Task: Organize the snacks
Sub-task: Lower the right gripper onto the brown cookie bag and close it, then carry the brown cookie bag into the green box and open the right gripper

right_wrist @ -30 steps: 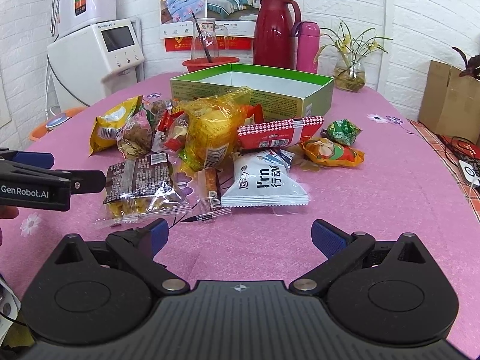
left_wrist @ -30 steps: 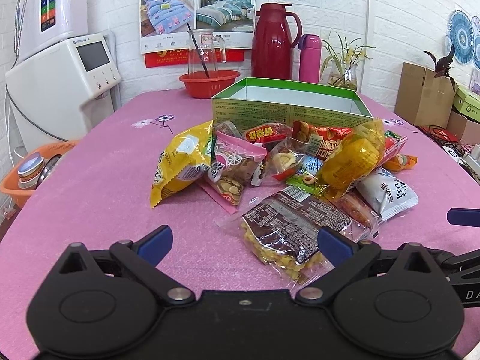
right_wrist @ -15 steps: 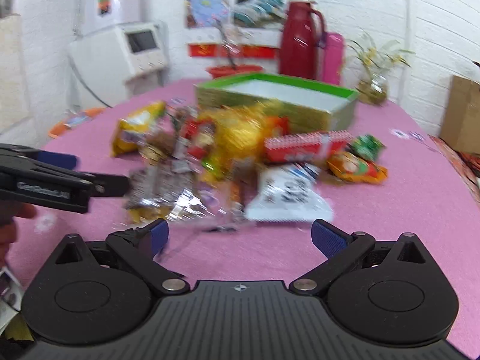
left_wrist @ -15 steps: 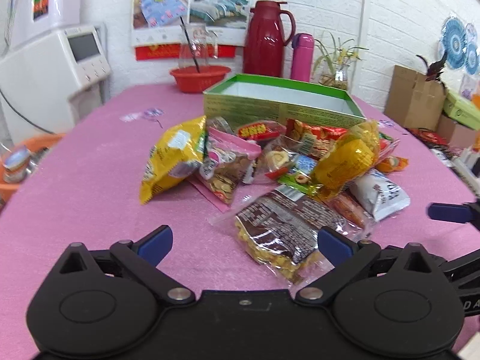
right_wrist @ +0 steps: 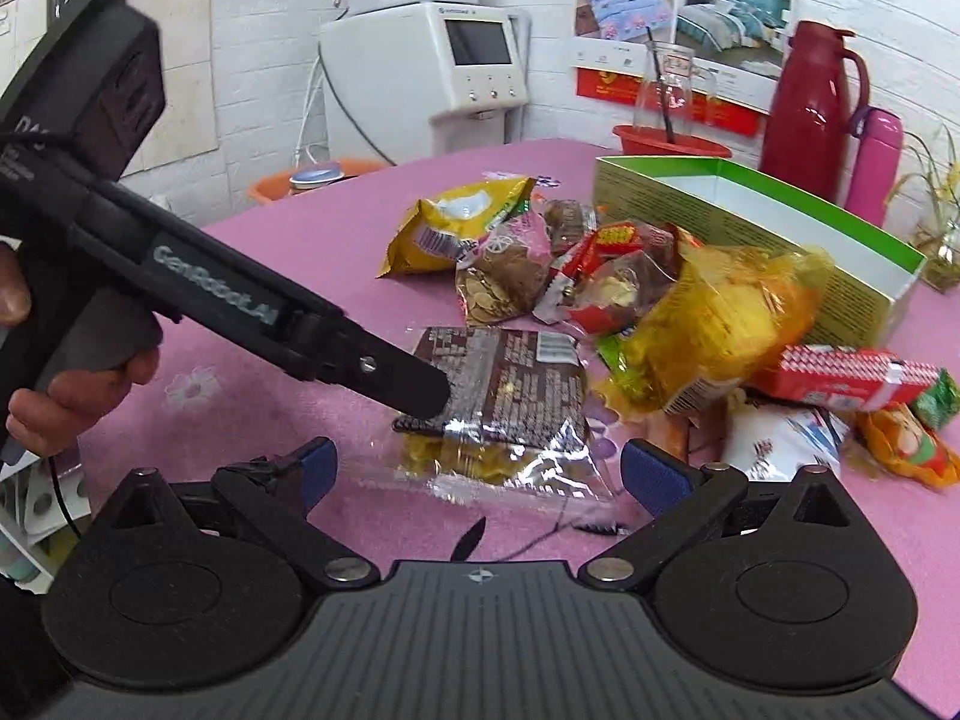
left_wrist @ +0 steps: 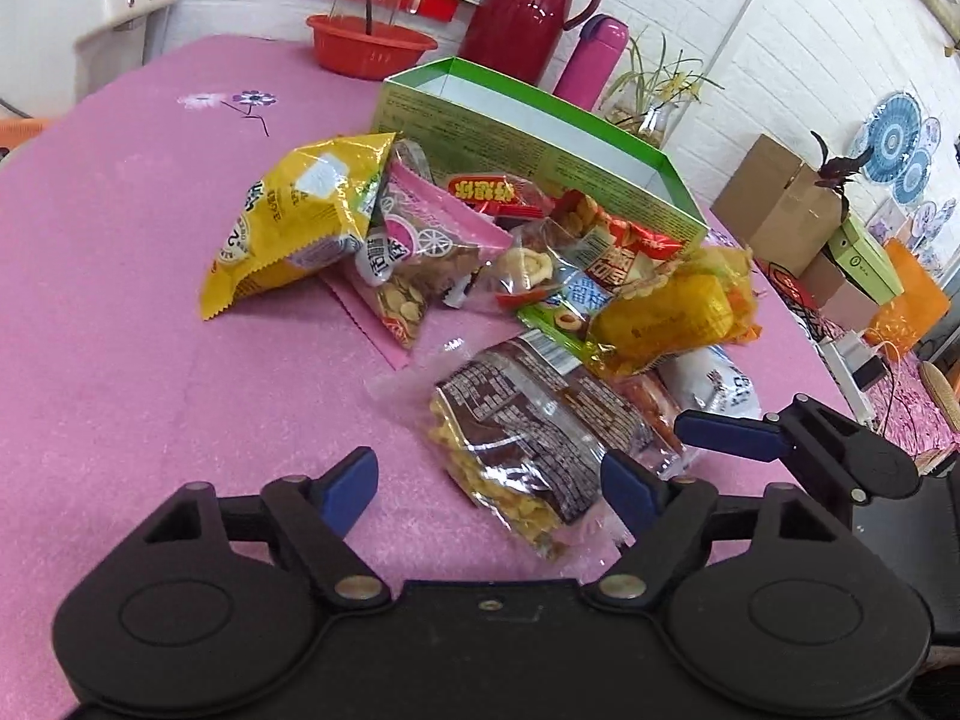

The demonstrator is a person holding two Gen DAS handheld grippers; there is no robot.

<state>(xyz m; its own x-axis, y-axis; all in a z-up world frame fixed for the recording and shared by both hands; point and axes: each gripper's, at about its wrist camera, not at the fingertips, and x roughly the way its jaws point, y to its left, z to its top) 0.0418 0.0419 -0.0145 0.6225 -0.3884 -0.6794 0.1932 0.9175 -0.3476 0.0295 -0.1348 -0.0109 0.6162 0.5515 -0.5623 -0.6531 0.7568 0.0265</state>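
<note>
On the pink table [left_wrist: 108, 312], near its front edge: a clear packet with a brown label [left_wrist: 528, 426], the nearest of the snack pile [left_wrist: 480, 264].
Step in hand: the first pick, as I judge it; the green box [left_wrist: 540, 144] behind the pile, toward the table's far edge, shows a bare white inside, though not all of its floor is in view.
Left gripper [left_wrist: 489, 483]: fingers spread wide, holding nothing; the brown-label packet's near end lies between them.
Right gripper [right_wrist: 471, 471]: fingers spread too, empty, facing the same packet from its other side.
Next move: probably one gripper closes on the packet's crinkled edge, lifts it off the pile and carries it over the box wall; the slippery film calls for a firm pinch.
Other snacks: yellow bag [left_wrist: 294, 216] at the pile's left, orange-yellow bag [right_wrist: 714, 324], red carton [right_wrist: 852, 375].
Surface: pink foam-like cover with small flower prints.
Room: white brick wall, red thermos [right_wrist: 807, 111], pink bottle [right_wrist: 873, 165], red bowl [left_wrist: 372, 51], a white appliance [right_wrist: 432, 66], cardboard boxes [left_wrist: 780, 204] beyond the table's right edge.
</note>
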